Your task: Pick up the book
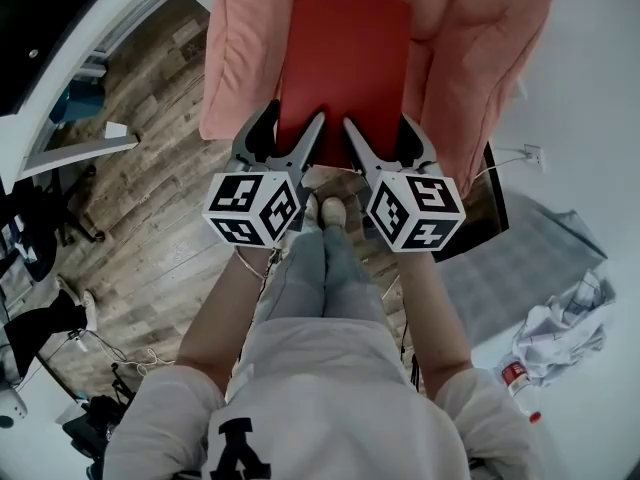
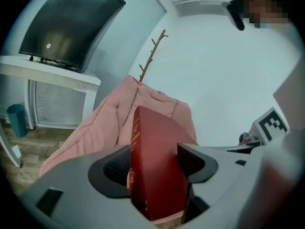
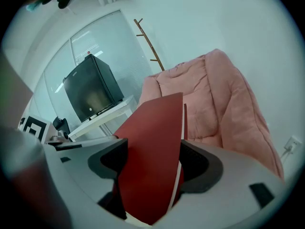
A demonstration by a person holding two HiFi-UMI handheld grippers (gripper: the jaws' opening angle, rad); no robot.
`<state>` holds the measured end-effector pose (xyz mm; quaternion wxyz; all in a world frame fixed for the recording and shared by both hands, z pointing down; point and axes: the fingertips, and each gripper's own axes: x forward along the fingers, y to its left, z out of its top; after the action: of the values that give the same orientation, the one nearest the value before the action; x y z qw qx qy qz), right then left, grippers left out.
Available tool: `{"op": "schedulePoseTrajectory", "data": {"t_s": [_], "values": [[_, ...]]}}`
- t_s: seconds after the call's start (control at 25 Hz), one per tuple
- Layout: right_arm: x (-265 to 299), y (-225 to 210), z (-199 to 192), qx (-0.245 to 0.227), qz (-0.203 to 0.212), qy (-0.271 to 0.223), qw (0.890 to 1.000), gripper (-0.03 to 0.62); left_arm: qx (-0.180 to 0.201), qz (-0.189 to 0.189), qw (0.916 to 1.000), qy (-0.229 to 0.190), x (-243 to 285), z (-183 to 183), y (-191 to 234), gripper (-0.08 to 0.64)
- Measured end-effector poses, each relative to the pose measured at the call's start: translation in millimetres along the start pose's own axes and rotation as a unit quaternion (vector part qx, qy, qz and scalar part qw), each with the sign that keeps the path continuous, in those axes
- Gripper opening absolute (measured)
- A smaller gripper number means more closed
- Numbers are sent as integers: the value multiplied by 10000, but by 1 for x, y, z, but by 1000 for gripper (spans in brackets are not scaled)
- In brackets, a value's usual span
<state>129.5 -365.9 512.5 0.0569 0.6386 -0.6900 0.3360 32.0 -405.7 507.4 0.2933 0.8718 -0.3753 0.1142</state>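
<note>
A red hardcover book [image 1: 345, 68] hangs in the air in front of a pink quilted bean-bag chair [image 1: 470, 78], held by both grippers at its near edge. My left gripper [image 1: 300, 153] is shut on the near left corner; in the left gripper view the book [image 2: 157, 166] stands between the jaws with its gold-lettered spine to the left. My right gripper [image 1: 368, 156] is shut on the near right corner; in the right gripper view the book [image 3: 152, 161] fills the gap between the pads, its white page edge showing.
The pink chair [image 2: 119, 118] stands on a wood-plank floor [image 1: 150, 168]. A white table with a dark monitor [image 2: 66, 27] is at the left. A grey mat [image 1: 520, 258], a crumpled white cloth [image 1: 565, 328] and a wall socket [image 1: 530, 155] lie at the right.
</note>
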Motion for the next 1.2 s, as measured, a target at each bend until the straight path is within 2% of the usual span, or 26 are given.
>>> {"op": "schedulePoseTrajectory", "data": {"t_s": [0.88, 1.2], "values": [[-70, 78, 99, -460, 381, -711, 9957, 337, 383, -18, 9953, -887, -85, 111, -47, 296], [-102, 101, 123, -637, 488, -952, 9922, 337, 456, -125, 9919, -1177, -119, 134, -66, 296]]}}
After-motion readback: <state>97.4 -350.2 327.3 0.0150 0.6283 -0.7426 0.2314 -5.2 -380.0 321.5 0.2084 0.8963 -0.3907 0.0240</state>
